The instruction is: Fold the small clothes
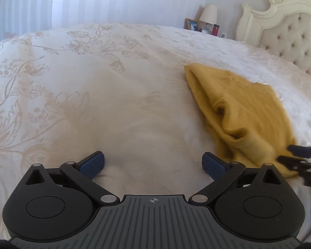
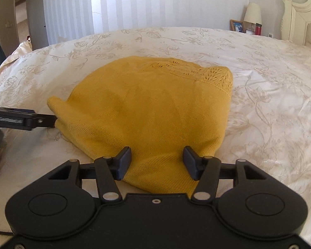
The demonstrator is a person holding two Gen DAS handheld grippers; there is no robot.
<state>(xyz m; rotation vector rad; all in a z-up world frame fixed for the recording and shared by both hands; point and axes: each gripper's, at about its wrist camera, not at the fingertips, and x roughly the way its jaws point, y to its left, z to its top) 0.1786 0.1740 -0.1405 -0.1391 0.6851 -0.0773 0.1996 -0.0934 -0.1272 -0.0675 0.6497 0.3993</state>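
Yellow knit point(image 2: 151, 108) lies bunched on the bed point(image 2: 259, 87).
My right gripper point(image 2: 157, 164) gapes wide astride its near edge; my left gripper point(image 1: 153, 164) hangs wide open, empty, beside it.

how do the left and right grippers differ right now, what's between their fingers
The left gripper has only bare bedspread between its fingers; the right gripper straddles the near edge of the yellow knit garment. The left sits beside the garment, the right over it. Both are open, with neither clamping cloth.
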